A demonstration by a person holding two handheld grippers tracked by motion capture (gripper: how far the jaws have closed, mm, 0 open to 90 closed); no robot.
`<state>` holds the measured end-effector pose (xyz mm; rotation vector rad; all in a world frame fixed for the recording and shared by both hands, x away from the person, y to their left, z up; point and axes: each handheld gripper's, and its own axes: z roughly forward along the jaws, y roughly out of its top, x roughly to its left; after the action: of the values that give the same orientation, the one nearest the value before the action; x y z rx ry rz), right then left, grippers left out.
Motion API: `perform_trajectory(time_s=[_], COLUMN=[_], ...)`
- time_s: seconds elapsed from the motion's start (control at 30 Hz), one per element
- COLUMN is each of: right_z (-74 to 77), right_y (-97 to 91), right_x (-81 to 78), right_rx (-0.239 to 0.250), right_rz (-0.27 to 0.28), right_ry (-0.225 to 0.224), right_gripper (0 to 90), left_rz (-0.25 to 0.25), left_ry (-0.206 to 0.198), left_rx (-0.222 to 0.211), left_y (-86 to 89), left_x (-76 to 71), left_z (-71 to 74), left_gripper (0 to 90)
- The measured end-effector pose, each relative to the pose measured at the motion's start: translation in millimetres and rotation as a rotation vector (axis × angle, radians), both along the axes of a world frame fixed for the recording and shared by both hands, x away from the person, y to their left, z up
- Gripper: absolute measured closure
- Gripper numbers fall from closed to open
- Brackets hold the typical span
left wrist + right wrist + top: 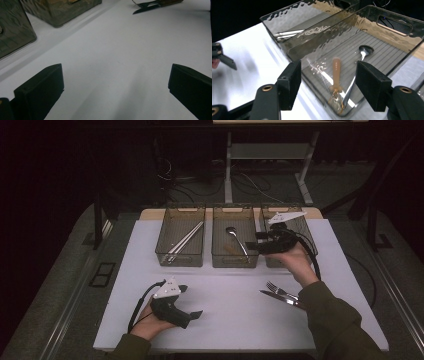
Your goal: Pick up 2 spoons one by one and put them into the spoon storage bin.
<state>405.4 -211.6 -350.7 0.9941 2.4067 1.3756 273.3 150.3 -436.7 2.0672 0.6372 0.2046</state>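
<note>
We are sorting cutlery into three bins at the far side of the table (125,320). The right gripper (328,82) is hanging released over the near end of the middle bin (235,262); its jaws are standing apart with nothing between them, and the metal spoon (358,72) and wooden-handled spoon (336,75) are lying on the bin floor below. We are judging a drop just completed here, so the sound next move is lifting clear of the rim before swinging near-right to the fork (278,290) and knife (280,299), which are lying side by side on the table, near the person's right sleeve. The left gripper (192,316) is resting released near the table's near-left edge, holding nothing.

The right gripper view is showing the ribbed bin floor, both spoons and the left bin (294,27) with its long utensils; the high view is placing all three bins in a row. The left gripper view is showing bare table between its open jaws, with fork and knife tips far off
</note>
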Motion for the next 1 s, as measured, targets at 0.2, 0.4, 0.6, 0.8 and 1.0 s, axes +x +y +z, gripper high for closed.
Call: perform_trajectory(time_s=[0.2, 0.4, 0.6, 0.8, 1.0], right_z=[-1.0, -8.4, -17.9, -28.6, -32.8], right_y=[-11.9, -27.1, -44.8, -63.9, -76.5], right_x=[-16.9, -34.6, -50.9, -66.9, -81.3], right_rx=[0.017, 0.028, 0.037, 0.031, 0.014], right_rz=[0.013, 0.015, 0.008, 0.004, 0.014], right_ry=[-0.012, -0.021, -0.019, -0.005, -0.002], right_gripper=[37.0, 36.6, 36.6, 36.6, 36.5], left_rz=[0.011, 0.005, 0.004, 0.004, 0.008], left_ry=[-0.002, -0.004, -0.003, -0.004, -0.01], left_rx=[0.009, 0.01, 0.002, 0.008, 0.006], left_y=[-0.2, -2.4, -1.9, -2.5, -0.9], left_x=[0.0, -1.4, -1.4, -2.2, -3.7], left_z=[0.0, 0.6, 1.2, 1.0, 2.1], left_gripper=[0.0, 0.0, 0.0, 0.0, 0.0])
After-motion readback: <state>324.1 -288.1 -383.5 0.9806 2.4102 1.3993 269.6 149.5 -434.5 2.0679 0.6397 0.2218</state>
